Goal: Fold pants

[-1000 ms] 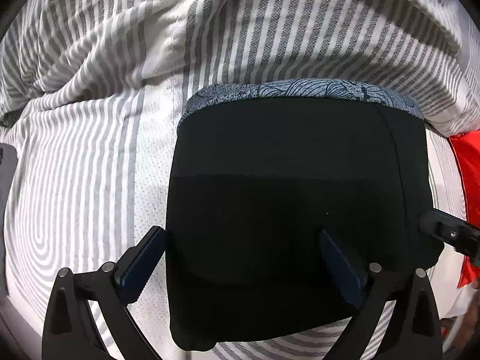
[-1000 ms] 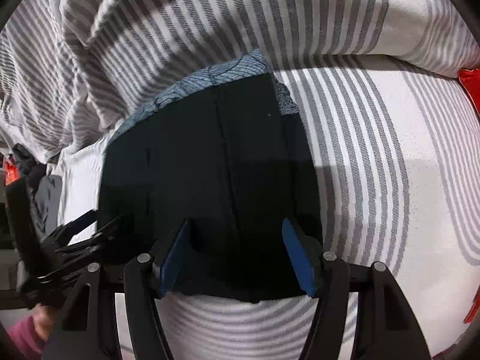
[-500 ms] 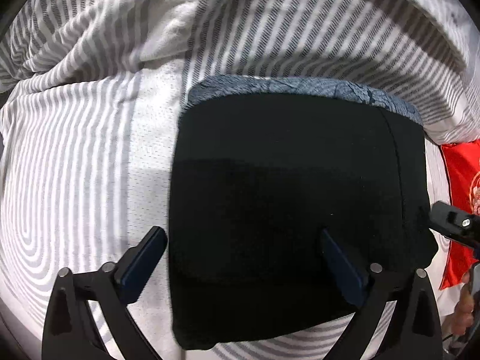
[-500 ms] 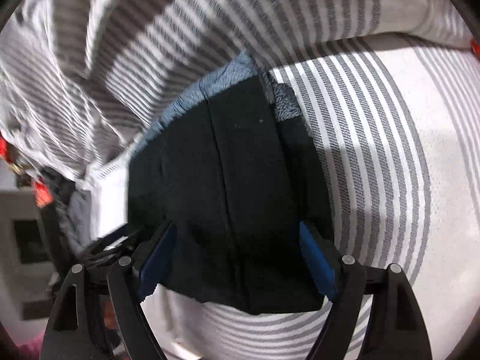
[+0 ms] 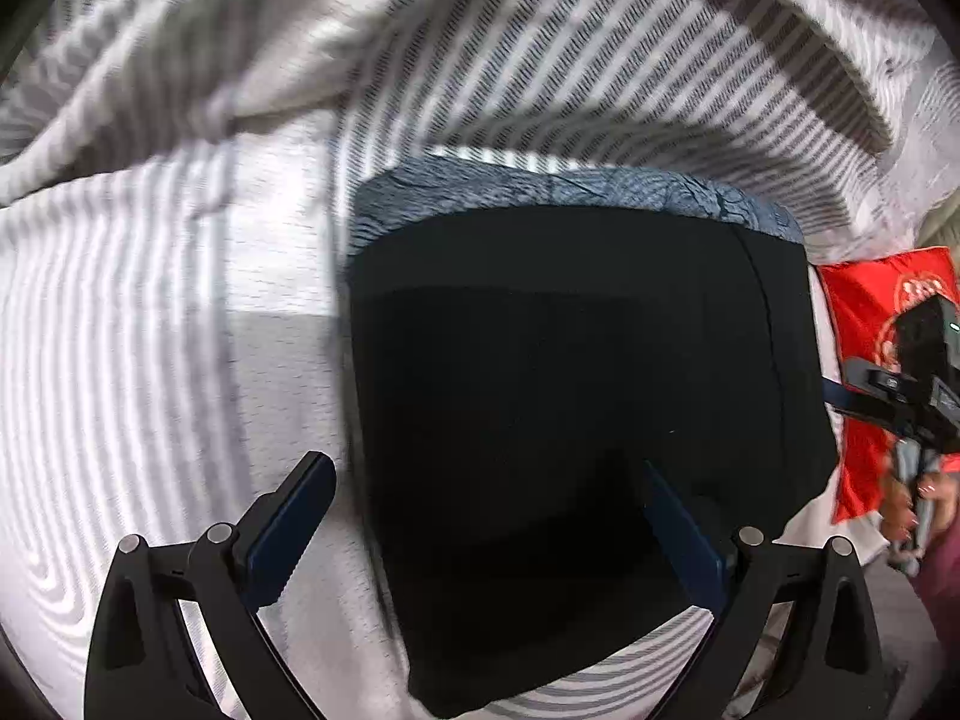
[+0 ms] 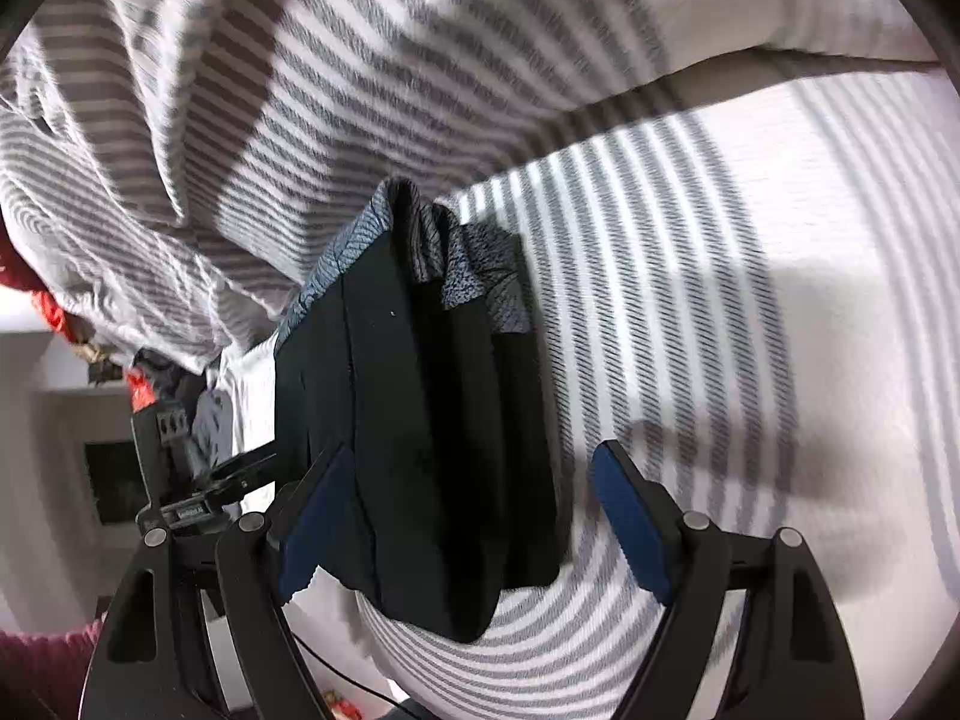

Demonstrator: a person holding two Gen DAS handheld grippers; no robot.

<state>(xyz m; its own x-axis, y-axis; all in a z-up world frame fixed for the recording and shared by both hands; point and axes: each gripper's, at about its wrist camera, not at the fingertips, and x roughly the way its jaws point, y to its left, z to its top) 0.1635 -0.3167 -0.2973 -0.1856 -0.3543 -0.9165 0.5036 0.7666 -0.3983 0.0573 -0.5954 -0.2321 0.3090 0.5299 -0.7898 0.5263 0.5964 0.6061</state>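
Both the left hand-held gripper [image 5: 480, 510] and the right hand-held gripper [image 6: 474, 498] hang with fingers spread, gripping nothing, and have lifted back since a second ago. The black pants [image 5: 570, 408] lie folded on the striped bed [image 5: 150, 360], likely finished. A rumpled striped duvet [image 6: 360, 90] lies beyond.

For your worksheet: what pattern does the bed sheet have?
Grey and white stripes on the bed sheet, clearest in the right wrist view.
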